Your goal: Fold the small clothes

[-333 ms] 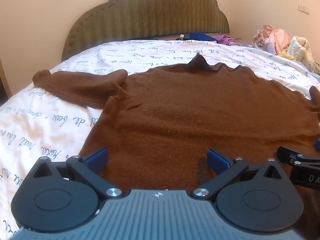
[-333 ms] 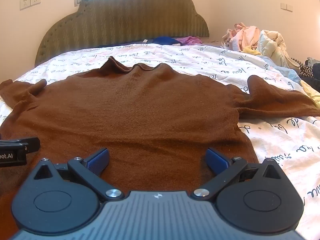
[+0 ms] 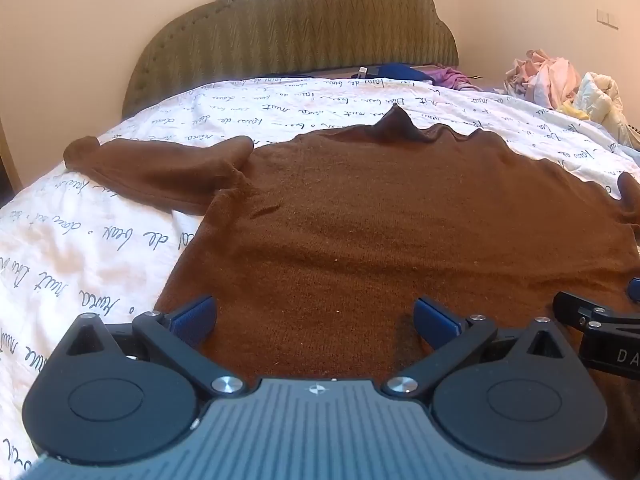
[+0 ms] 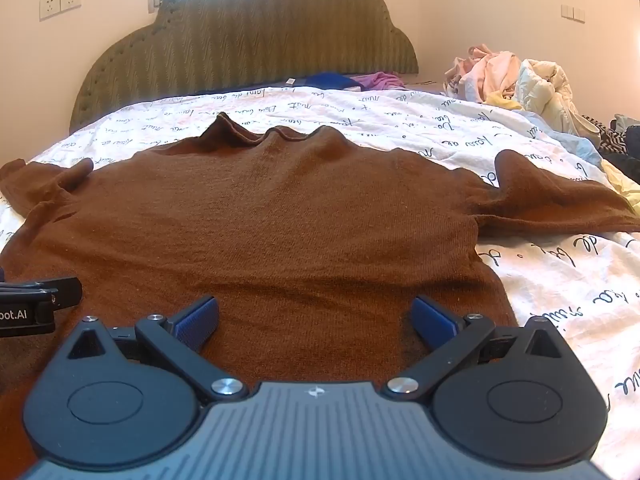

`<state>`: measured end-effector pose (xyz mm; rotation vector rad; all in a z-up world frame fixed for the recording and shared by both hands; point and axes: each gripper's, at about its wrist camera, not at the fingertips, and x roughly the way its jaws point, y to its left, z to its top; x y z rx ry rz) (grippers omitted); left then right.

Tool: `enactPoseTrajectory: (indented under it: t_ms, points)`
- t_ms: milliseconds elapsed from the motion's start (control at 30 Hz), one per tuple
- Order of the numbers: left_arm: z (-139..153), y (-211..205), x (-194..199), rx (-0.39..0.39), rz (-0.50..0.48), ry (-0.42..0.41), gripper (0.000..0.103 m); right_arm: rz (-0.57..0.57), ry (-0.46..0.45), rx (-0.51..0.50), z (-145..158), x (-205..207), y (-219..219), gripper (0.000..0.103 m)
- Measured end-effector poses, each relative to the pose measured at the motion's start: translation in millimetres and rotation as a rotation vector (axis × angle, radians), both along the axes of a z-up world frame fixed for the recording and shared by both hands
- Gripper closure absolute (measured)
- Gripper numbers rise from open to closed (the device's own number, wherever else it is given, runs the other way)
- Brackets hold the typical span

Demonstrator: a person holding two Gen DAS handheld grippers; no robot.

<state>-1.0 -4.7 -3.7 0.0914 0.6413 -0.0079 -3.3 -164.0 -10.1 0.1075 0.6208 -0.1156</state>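
Note:
A brown knit sweater [image 3: 380, 220] lies flat on the bed, neck toward the headboard, both sleeves spread out sideways; it also shows in the right wrist view [image 4: 280, 220]. My left gripper [image 3: 315, 316] is open and empty, low over the sweater's left hem area. My right gripper [image 4: 315, 316] is open and empty over the right hem area. Each gripper's body shows at the edge of the other's view: the right gripper [image 3: 600, 332] and the left gripper [image 4: 32, 304]. The hem itself is hidden under the grippers.
The bed has a white sheet with black script [image 3: 80, 248] and a green padded headboard [image 3: 296, 28]. A pile of pale clothes [image 4: 516, 76] lies at the right. Blue and purple items [image 4: 348, 80] sit by the headboard.

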Motion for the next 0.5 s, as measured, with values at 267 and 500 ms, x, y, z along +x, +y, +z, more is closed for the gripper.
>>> enactPoseTrajectory:
  t_ms: [267, 500]
  points:
    - [-2.0, -0.4, -0.3, -0.006, -0.002, 0.009, 0.000, 0.000, 0.000, 0.000, 0.0, 0.1, 0.1, 0.000]
    - [-3.3, 0.5, 0.3, -0.011, 0.000, 0.015, 0.000, 0.000, 0.000, 0.000, 0.1, 0.2, -0.3, 0.000]
